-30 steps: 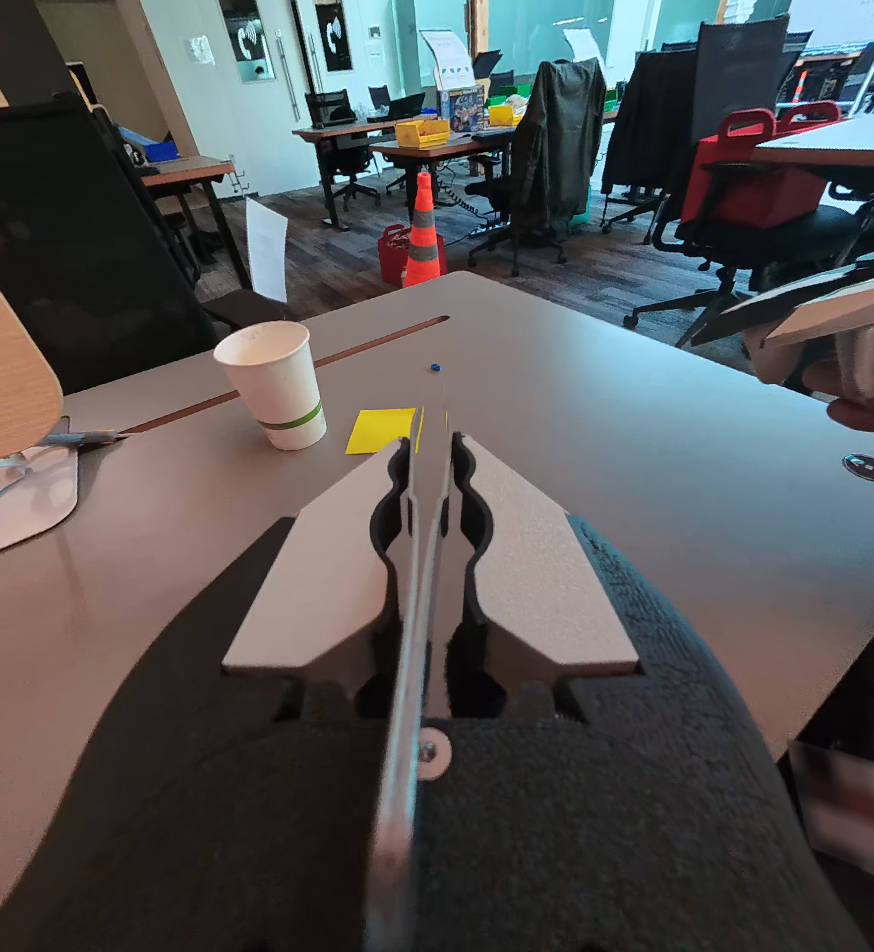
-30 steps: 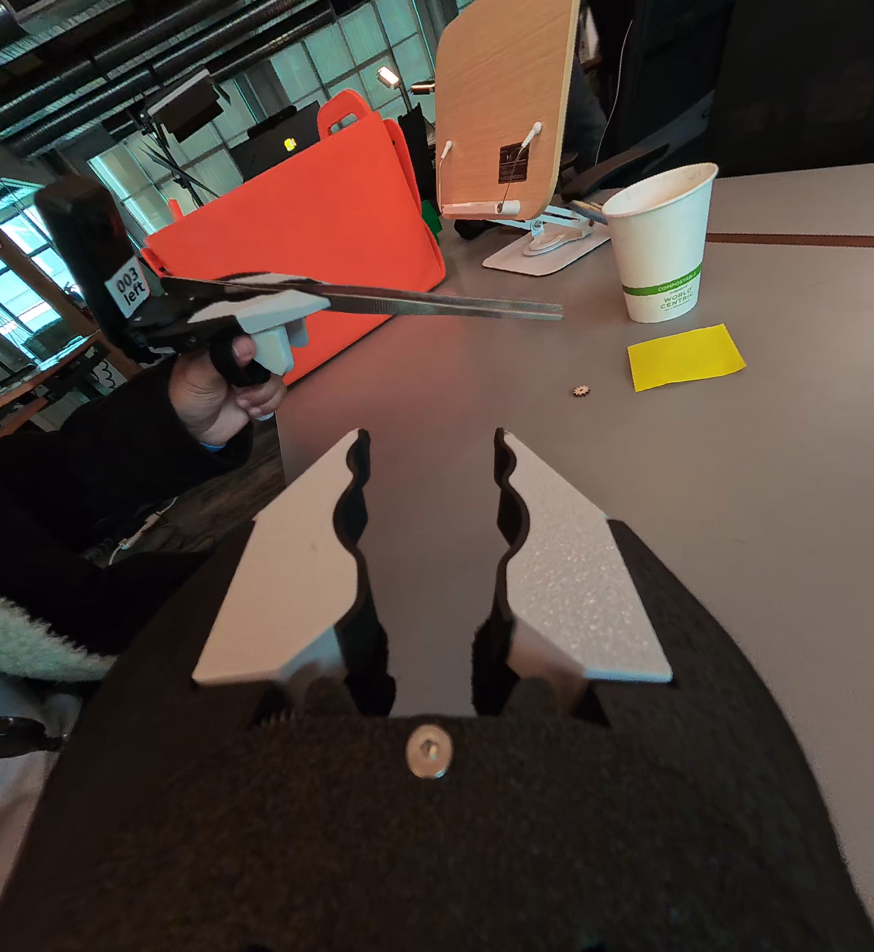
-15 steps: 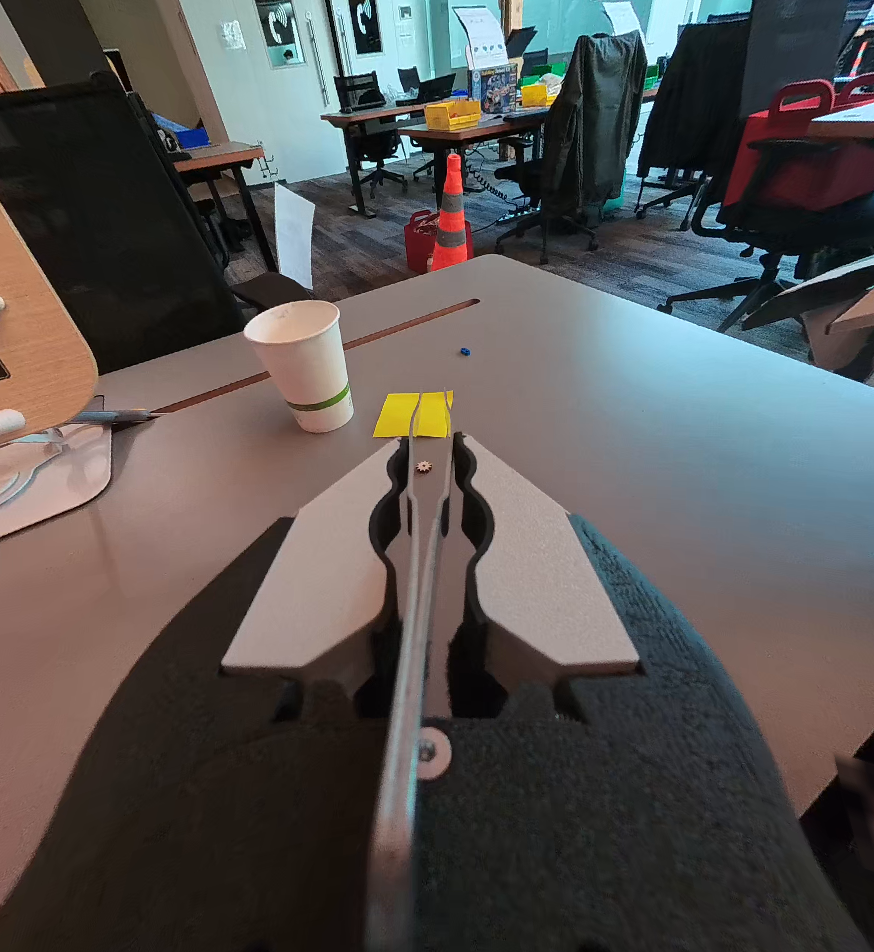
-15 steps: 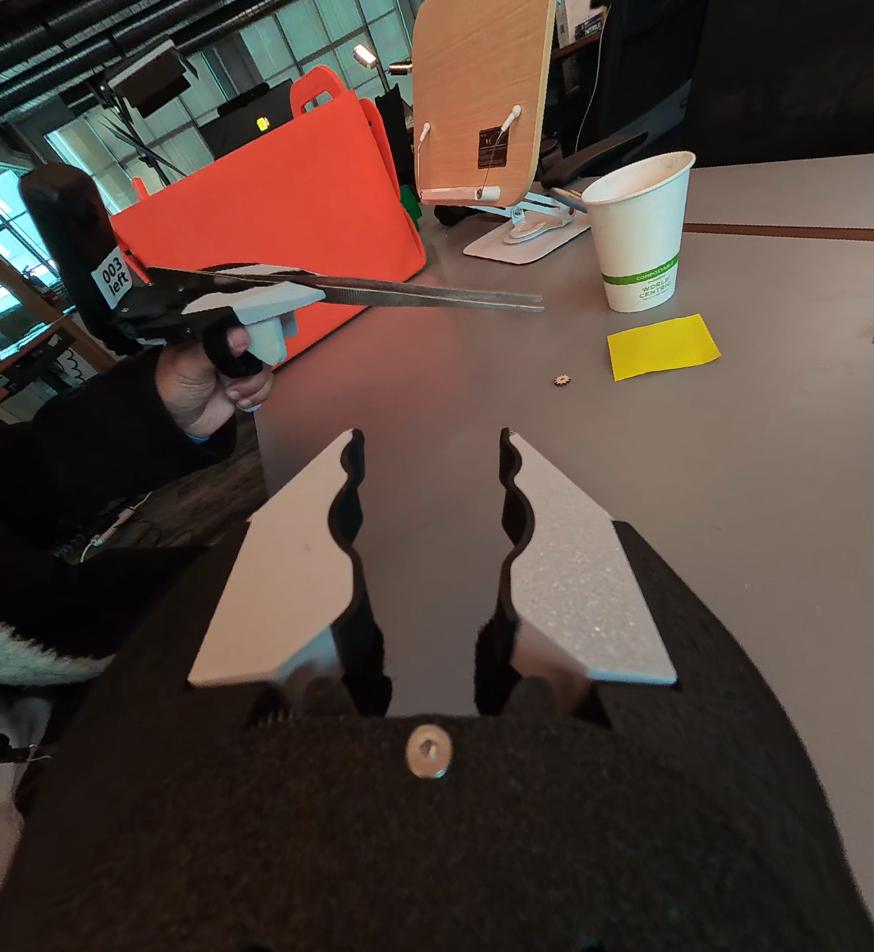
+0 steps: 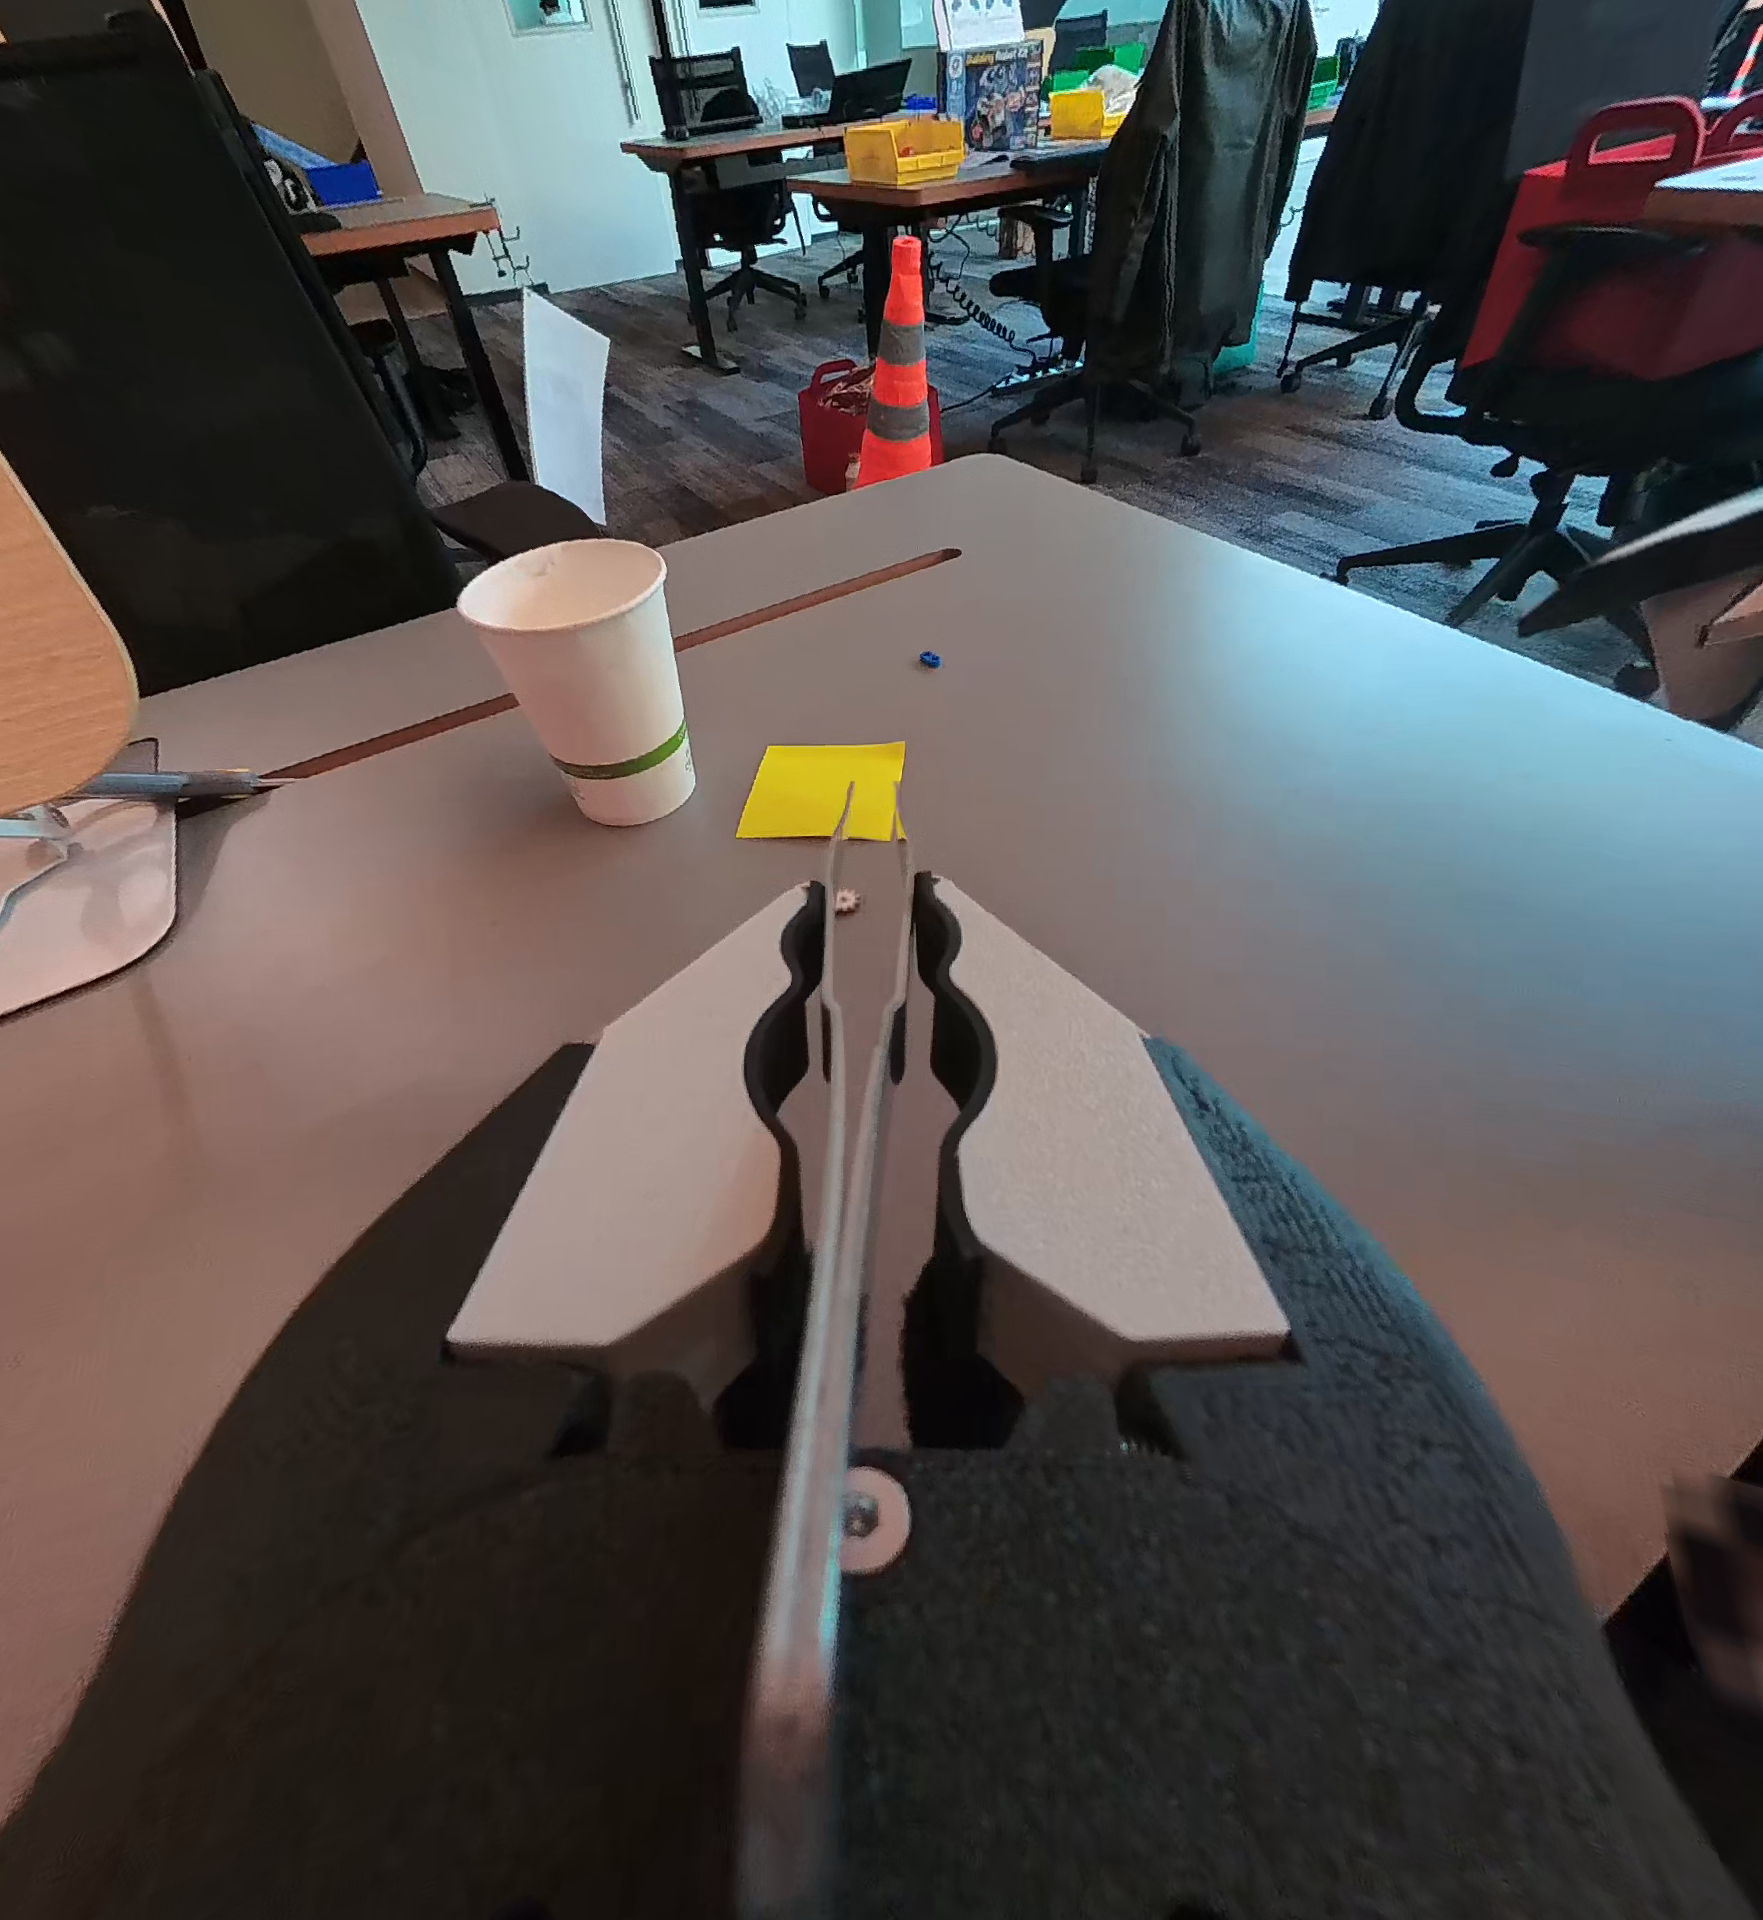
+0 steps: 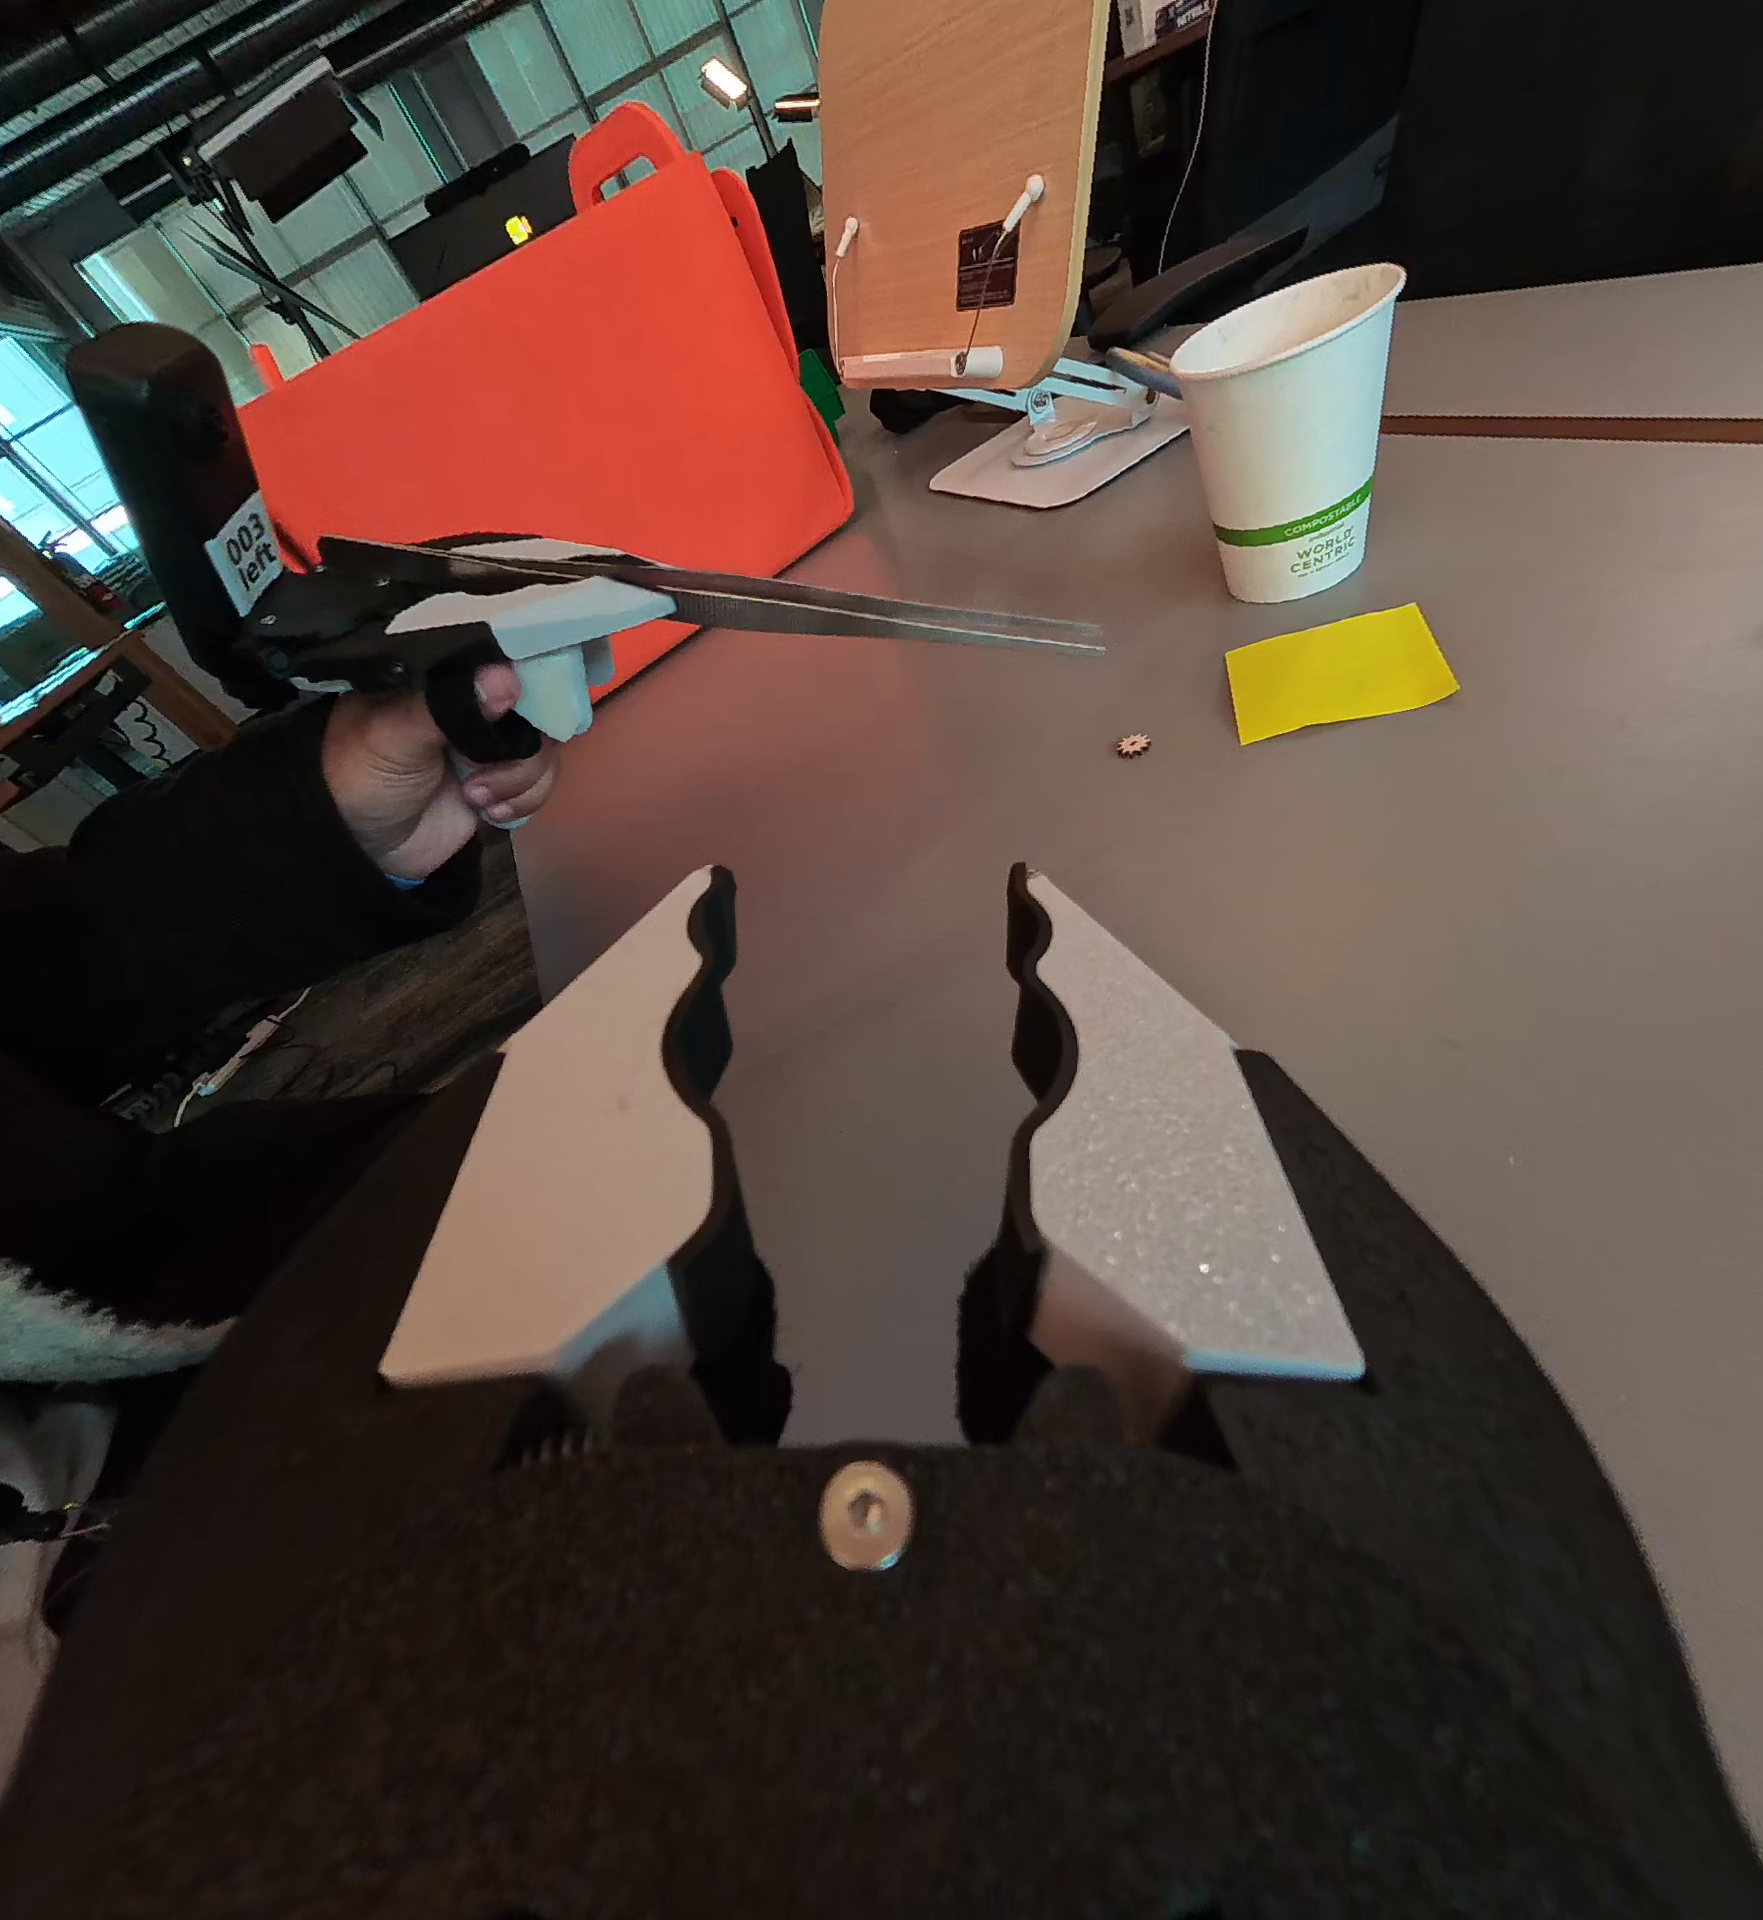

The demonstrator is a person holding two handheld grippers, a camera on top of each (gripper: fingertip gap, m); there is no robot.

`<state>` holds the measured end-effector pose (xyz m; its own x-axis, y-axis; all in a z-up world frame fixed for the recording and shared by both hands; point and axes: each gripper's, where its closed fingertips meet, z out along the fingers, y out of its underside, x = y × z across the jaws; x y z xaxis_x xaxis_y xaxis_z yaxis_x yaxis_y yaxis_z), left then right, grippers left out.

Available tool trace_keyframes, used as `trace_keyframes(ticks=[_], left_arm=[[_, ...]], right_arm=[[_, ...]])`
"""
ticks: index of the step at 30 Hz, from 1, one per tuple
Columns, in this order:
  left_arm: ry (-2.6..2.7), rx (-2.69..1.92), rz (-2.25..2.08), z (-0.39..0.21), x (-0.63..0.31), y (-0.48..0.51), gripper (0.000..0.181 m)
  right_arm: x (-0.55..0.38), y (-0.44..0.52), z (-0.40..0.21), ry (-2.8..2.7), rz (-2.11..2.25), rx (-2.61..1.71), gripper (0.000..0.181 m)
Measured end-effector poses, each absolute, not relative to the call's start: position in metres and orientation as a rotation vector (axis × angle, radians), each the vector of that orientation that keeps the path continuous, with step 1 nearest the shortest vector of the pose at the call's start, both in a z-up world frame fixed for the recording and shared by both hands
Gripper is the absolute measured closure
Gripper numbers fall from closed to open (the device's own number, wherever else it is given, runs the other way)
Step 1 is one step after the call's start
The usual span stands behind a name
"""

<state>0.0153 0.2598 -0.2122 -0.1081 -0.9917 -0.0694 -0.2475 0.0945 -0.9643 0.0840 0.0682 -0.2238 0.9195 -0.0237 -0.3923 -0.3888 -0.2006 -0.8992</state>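
A white tag with writing sits on the left gripper [image 6: 586, 634], whose narrowly parted fingers clamp long tweezers [image 5: 861, 997]; their tips hover above a tiny gear [image 6: 1132, 745] on the grey table [image 6: 1479, 987]. Beyond stand a printed, green-banded paper cup [image 5: 596, 686] and yellow note [image 5: 823, 790]. The right gripper [image 6: 869, 904] gapes empty.

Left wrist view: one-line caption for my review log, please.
Left gripper clamps long metal tweezers, tips apart above a small gear near a yellow sticky note and paper cup.
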Motion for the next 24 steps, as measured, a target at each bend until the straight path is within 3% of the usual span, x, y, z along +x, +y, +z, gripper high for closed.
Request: trace_keyframes(ticks=[24], left_arm=[[1.553,-1.324,-1.097,-0.26,0.209,0.209,0.165]], right_arm=[[0.089,0.064,-0.223,0.335,0.369,-1.734,0.129]])
